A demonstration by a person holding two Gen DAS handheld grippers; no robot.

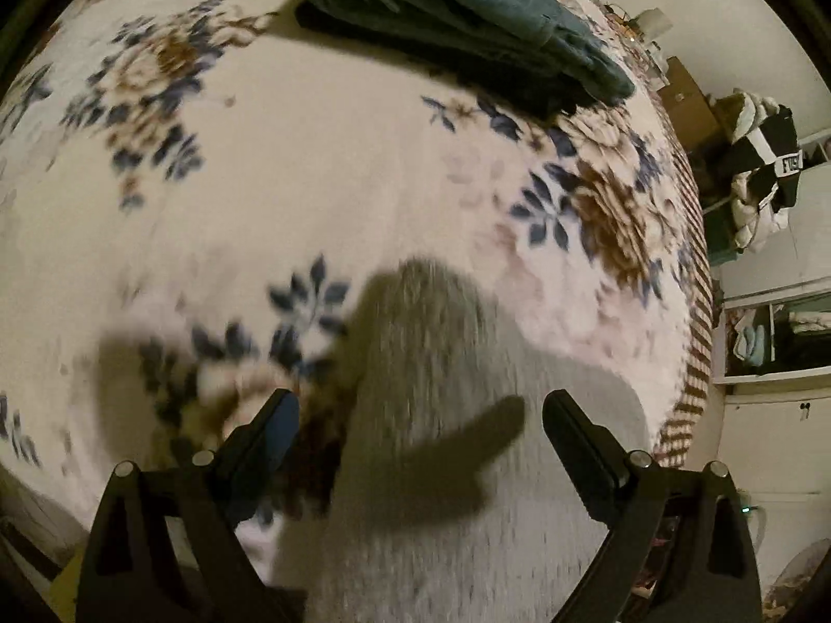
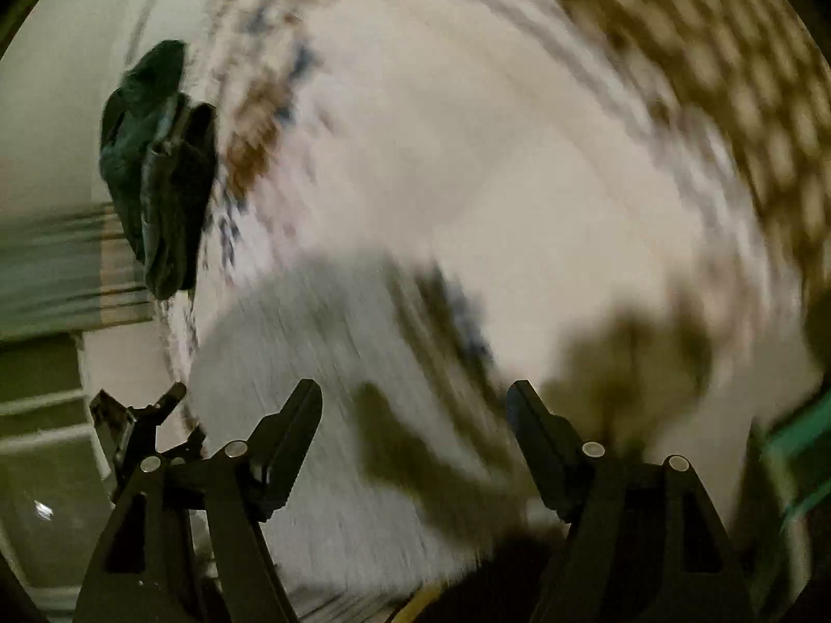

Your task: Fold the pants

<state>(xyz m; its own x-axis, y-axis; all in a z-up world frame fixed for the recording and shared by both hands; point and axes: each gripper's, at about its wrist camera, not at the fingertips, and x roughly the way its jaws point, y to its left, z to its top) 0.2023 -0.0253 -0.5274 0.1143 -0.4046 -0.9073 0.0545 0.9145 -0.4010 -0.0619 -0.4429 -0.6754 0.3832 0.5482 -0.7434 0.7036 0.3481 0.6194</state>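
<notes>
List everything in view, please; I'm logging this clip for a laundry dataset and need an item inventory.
grey pants: one, light grey, on the bed right below both grippers, blurred.
folded garment: one, dark teal, far side of the bed, already folded.
bedspread: one, cream with blue and brown flowers, covering the bed.
clothes pile: one heap, white and black, beside the bed at right.
shelving: white, against the wall at right.
left gripper: black, open, above the grey pants.
right gripper: black, open, above the grey pants.
</notes>
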